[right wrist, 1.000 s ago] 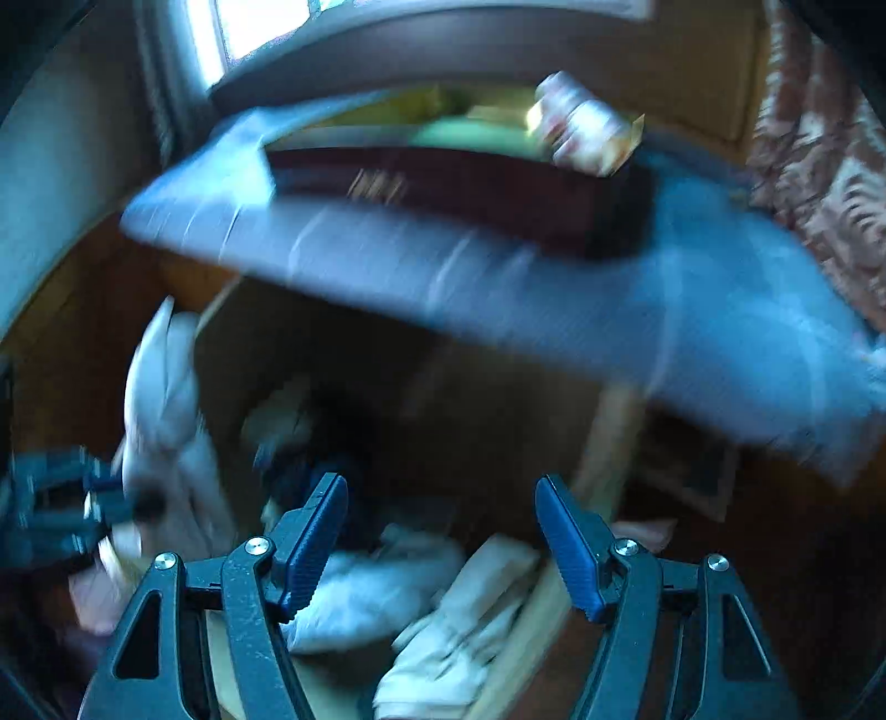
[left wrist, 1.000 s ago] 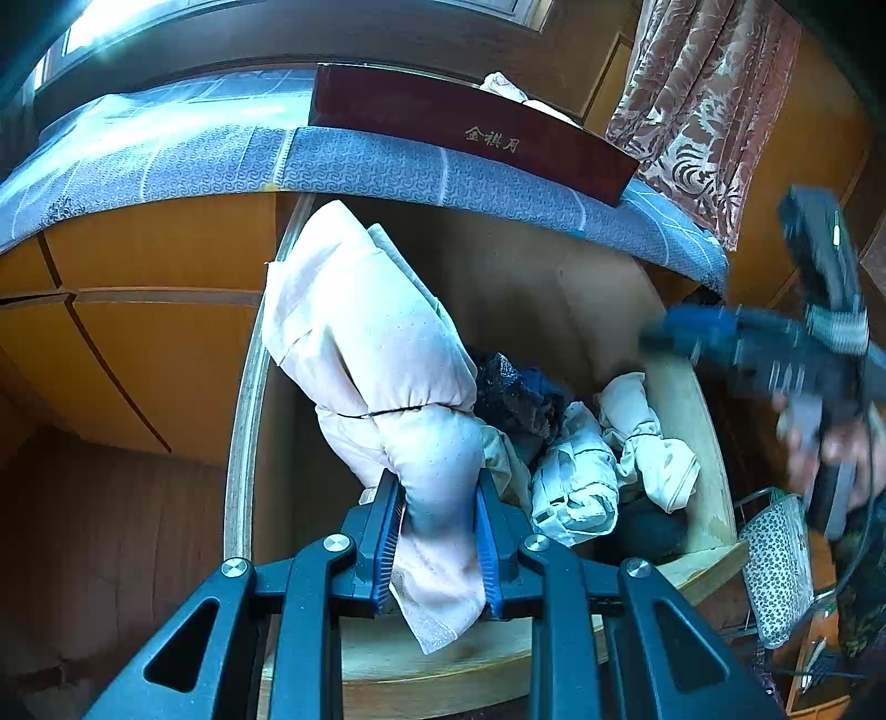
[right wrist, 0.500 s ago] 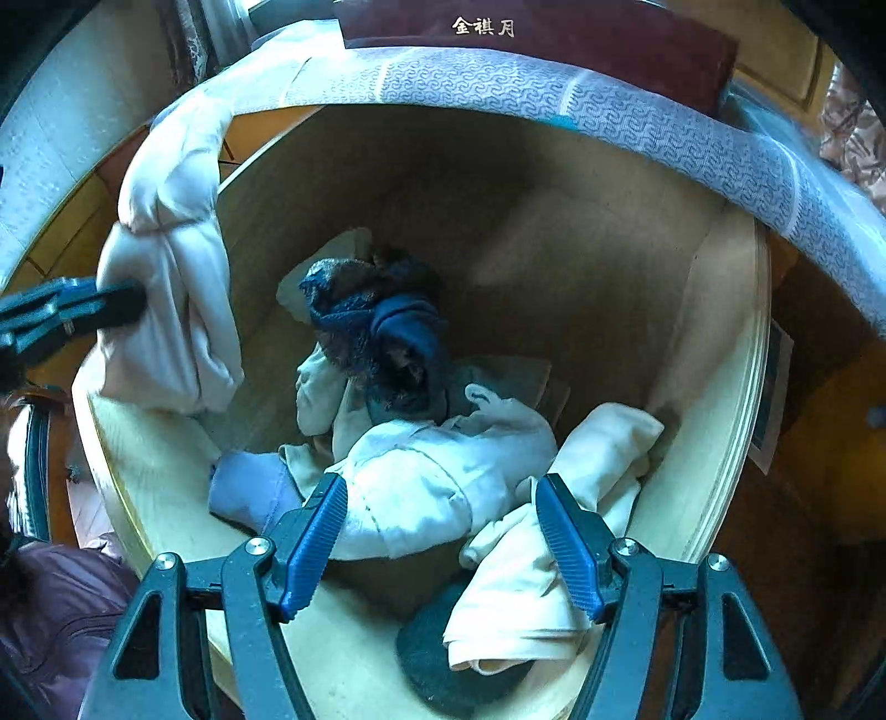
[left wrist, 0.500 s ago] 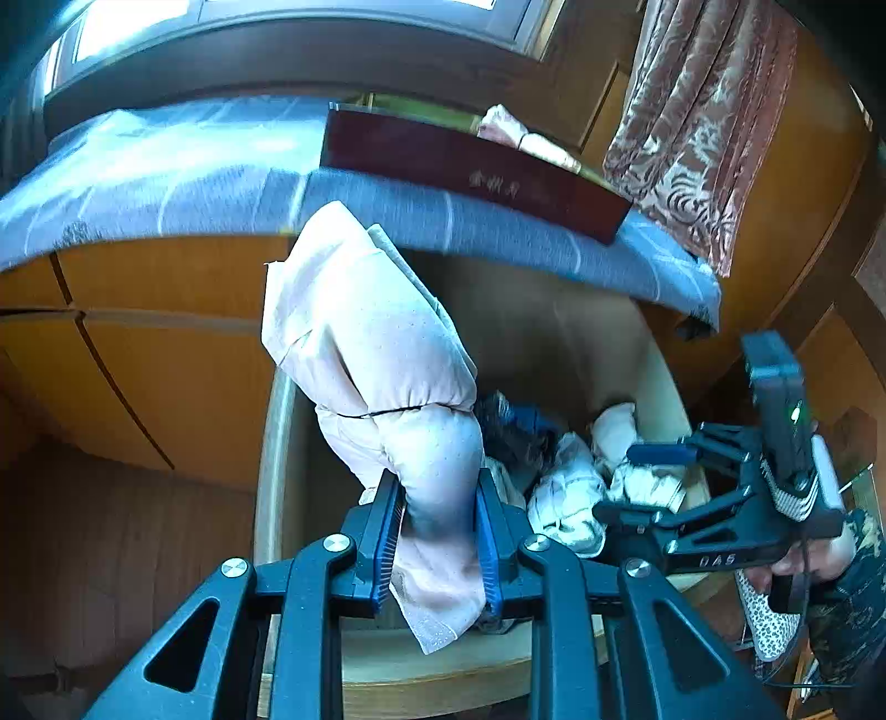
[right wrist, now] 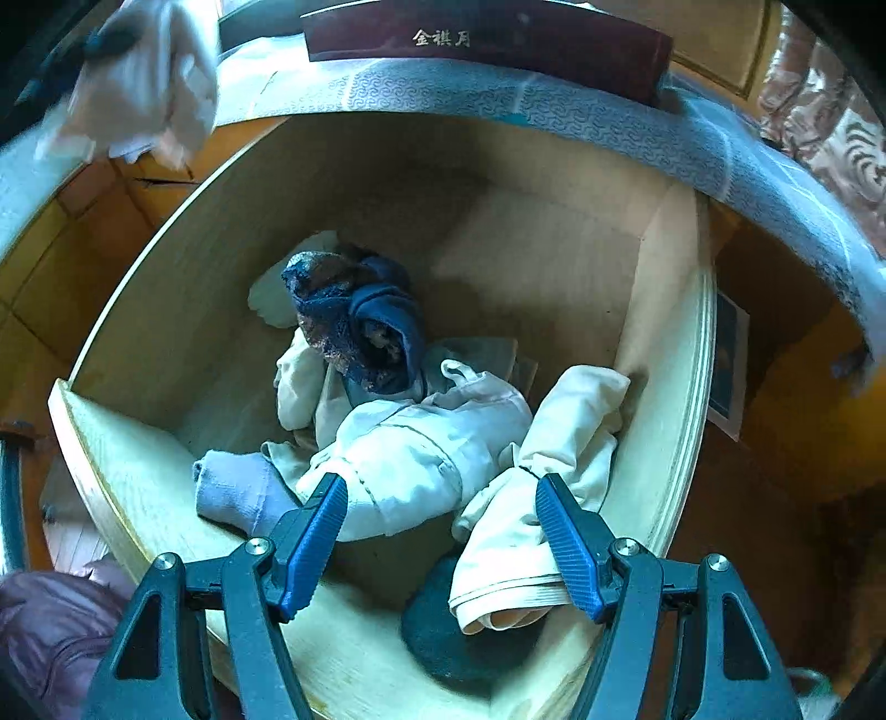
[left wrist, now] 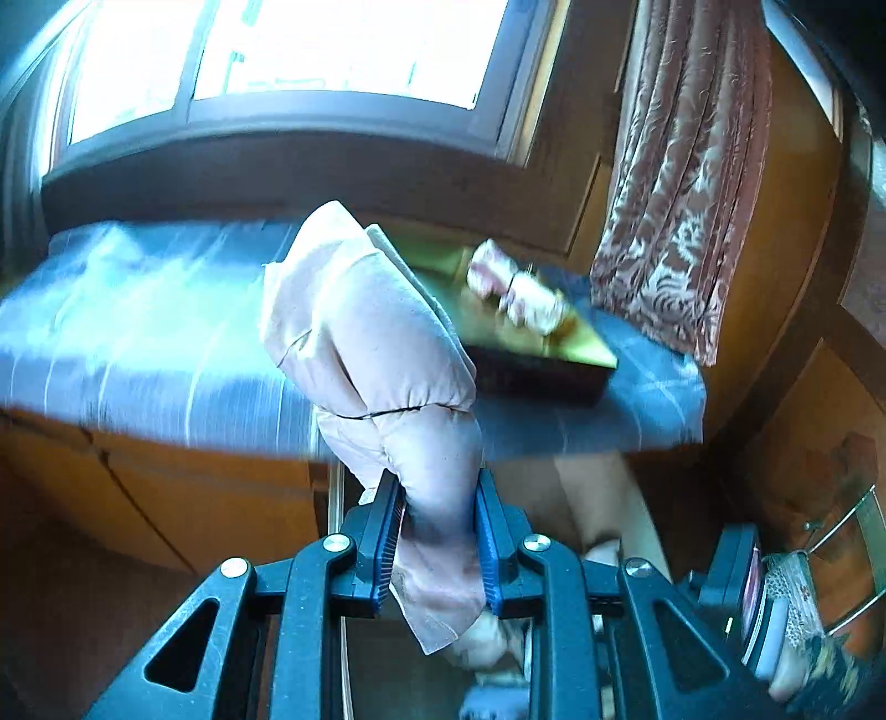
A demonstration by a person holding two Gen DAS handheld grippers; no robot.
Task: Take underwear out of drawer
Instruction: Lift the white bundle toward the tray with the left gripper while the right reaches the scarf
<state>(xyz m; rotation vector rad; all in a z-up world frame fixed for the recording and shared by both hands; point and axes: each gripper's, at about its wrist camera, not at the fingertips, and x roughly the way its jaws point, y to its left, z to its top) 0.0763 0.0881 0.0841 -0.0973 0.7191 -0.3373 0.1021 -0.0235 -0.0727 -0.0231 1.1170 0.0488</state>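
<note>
left gripper point(left wrist: 437, 545): jaws nearly closed, clamped on pale pink underwear point(left wrist: 382, 354), held up clear of the drawer point(right wrist: 670, 443), above its left side
right gripper point(right wrist: 440, 540): jaws wide apart, nothing gripped, hanging over drawer's front w/ a white garment point(right wrist: 421, 459) below, betw. the pads
drawer: open, wood; dark blue lace piece point(right wrist: 360, 327) mid, cream piece point(right wrist: 554, 471) by right wall, lilac roll point(right wrist: 238, 493) front left
red box point(right wrist: 487, 41): on blue patterned cloth point(right wrist: 554, 105) behind drawer

Daylight from window point(left wrist: 277, 50), blown out white. Left wrist view: motion blur on bedspread point(left wrist: 138, 343) and box point(left wrist: 531, 343). Right wrist view sharper; drawer point(right wrist: 670, 387) evenly lit, back corner shadowed, top-left cloth point(right wrist: 138, 83) blurred. Fisheye bending, dark corners.
</note>
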